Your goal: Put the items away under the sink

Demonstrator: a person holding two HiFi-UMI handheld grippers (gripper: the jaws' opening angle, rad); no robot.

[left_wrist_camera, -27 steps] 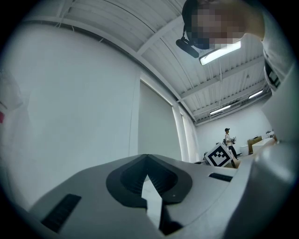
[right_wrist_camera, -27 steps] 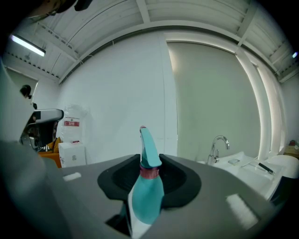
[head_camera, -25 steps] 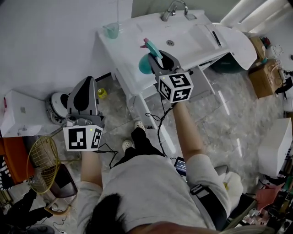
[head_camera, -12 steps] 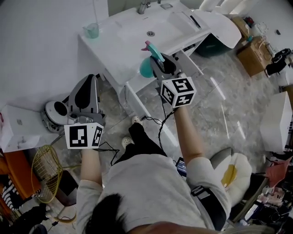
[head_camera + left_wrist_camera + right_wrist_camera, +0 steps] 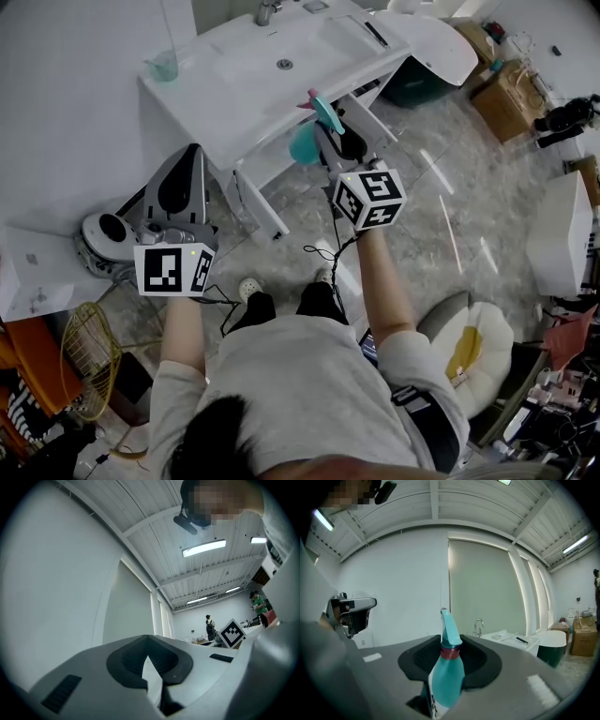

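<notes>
Judged the task as unfinished for this item: carried the spray bottle (image 5: 303, 148) in the right claw (image 5: 330, 141), out in the air just in front of the sink counter (image 5: 234, 80), not yet in the space beneath. Saw white cabinet doors (image 5: 258, 202) standing out from under the counter, seemingly open, but could not see inside or tell whether anything was already stored there. Noted a teal cup (image 5: 161, 66) on the counter's far corner by the wall (image 5: 75, 112), possibly another thing to stow. Reckoned the remaining work as lowering the bottle, reaching into the cabinet, setting it down and letting go.

Had the right claw clamped on the bottle's body, bottle upright, trigger head (image 5: 449, 627) rising above the pads. Held the right forearm (image 5: 380, 272) stretched forward, claw roughly level and aimed at the counter's front edge. Held the left claw (image 5: 186, 161) off to the side, well apart from the bottle, jaws brought together on nothing, tipped slightly upward toward the wall, left forearm (image 5: 183, 328) extended ahead of the body.
</notes>
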